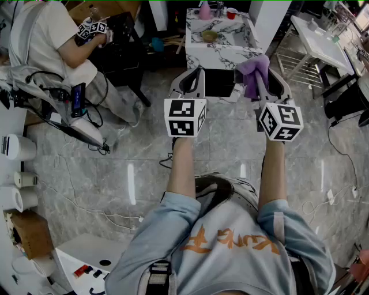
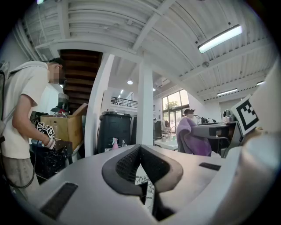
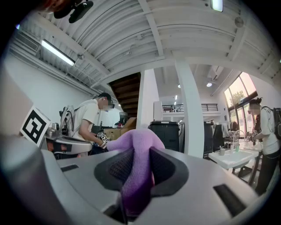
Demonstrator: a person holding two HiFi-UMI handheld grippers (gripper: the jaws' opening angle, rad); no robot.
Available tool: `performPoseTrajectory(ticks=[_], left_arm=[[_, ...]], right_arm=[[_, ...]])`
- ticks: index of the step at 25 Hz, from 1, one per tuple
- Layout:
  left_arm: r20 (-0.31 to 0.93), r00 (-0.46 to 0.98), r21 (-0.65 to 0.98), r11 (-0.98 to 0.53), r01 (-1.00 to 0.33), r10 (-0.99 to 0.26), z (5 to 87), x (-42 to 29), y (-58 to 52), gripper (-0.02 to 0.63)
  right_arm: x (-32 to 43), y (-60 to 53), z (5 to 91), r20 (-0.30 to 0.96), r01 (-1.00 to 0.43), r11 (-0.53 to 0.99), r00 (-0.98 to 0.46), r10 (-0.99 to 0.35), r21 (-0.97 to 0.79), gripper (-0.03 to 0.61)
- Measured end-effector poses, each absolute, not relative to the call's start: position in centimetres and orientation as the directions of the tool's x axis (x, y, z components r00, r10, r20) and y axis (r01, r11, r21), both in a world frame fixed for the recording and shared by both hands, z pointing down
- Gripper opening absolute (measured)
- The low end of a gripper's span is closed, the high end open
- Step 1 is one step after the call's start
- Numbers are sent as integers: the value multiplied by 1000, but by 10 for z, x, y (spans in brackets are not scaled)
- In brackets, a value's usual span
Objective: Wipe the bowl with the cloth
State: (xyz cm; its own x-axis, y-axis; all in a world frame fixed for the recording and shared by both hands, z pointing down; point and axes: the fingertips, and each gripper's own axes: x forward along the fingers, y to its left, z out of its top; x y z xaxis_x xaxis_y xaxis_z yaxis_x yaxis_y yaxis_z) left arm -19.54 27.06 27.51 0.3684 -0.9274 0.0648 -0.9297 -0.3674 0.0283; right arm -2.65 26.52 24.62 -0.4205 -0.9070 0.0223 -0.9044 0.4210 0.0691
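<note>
One purple cloth is sitting pinched between the fingers of the right gripper, with its bunched end bulging out past the fingertips. The bowl, yellowish-brown, is resting on the marble-patterned desk ahead of both grippers, well apart from the cloth and touched by neither gripper. The left gripper is being held just beside the right one, and its fingers are pressing together with nothing between them. The person is holding both grippers level, arms stretched forward over the grey tiled floor. Beyond the bowl, a pink spray bottle and a red cup are standing near the desk's far edge. Off to the left, another person in a pale shirt is leaning toward a dark stand and holding a marker-cubed gripper.
</note>
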Motion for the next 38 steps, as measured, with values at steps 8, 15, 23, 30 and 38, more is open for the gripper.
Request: performPoseTrajectory(ticks=[8, 15, 23, 30, 38], left_arm=[[61, 369, 55, -366, -929, -927, 279, -209, 255, 23], [78, 352, 108, -343, -933, -933, 289, -226, 241, 23], [84, 371, 136, -358, -924, -925, 296, -209, 224, 23], [117, 281, 95, -271, -958, -952, 298, -242, 183, 23], [155, 110, 109, -93, -990, -982, 309, -279, 112, 23]], right_arm=[[-39, 252, 245, 10, -901, 427, -428, -904, 69, 117], [-35, 242, 258, 54, -918, 392, -390, -919, 61, 117], [3, 229, 256, 56, -939, 341, -338, -939, 51, 117], [-10, 161, 260, 41, -926, 376, -375, -926, 15, 117], [-16, 58, 265, 13, -879, 477, -477, -879, -11, 117]])
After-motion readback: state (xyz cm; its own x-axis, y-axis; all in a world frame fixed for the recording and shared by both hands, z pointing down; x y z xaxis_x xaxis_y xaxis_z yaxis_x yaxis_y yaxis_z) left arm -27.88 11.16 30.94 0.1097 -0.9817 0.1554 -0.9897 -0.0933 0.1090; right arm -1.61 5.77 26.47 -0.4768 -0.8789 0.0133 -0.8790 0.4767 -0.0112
